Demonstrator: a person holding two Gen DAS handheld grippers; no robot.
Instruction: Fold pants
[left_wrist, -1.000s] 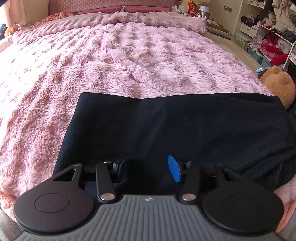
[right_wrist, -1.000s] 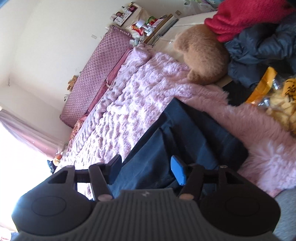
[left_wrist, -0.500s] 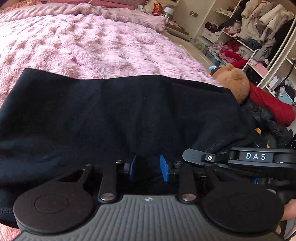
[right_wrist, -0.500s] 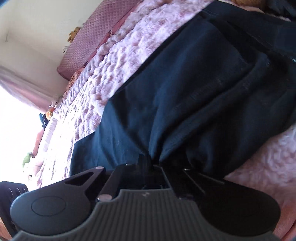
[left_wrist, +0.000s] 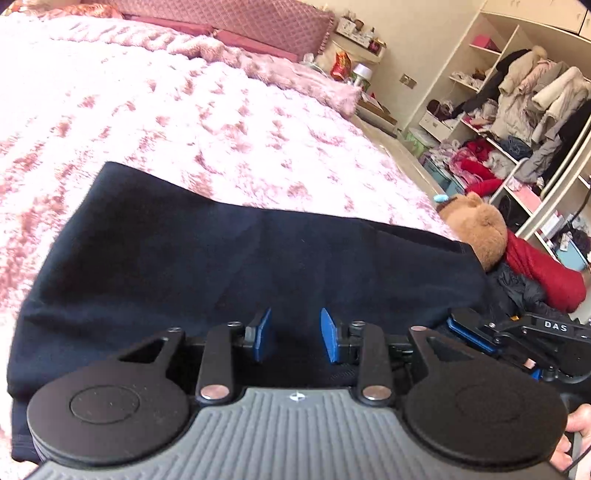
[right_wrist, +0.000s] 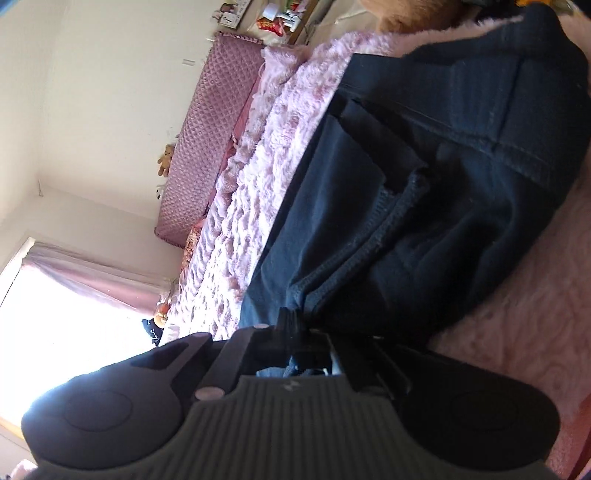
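1. Pants, dark navy, lay folded across the near edge of the bed, on its pink fluffy blanket, one end reaching toward the bed's right edge.
2. Left tool hovered over the pants at the near edge, blue pads set narrowly apart with dark cloth showing in the gap; not gripping anything.
3. Right tool seen clamped tight on a bunched fold of the pants, fingers drawn together with fabric pinched between; stitched hem and waistband layers piled just ahead of it.
4. Same right tool visible in the left wrist view at the pants' right end, near the bed's right edge.
5. Brown plush bear sat just past the right edge of the bed, beside the pants' end, with a red garment next to it.
6. Quilted mauve headboard stood along the far edge of the bed.
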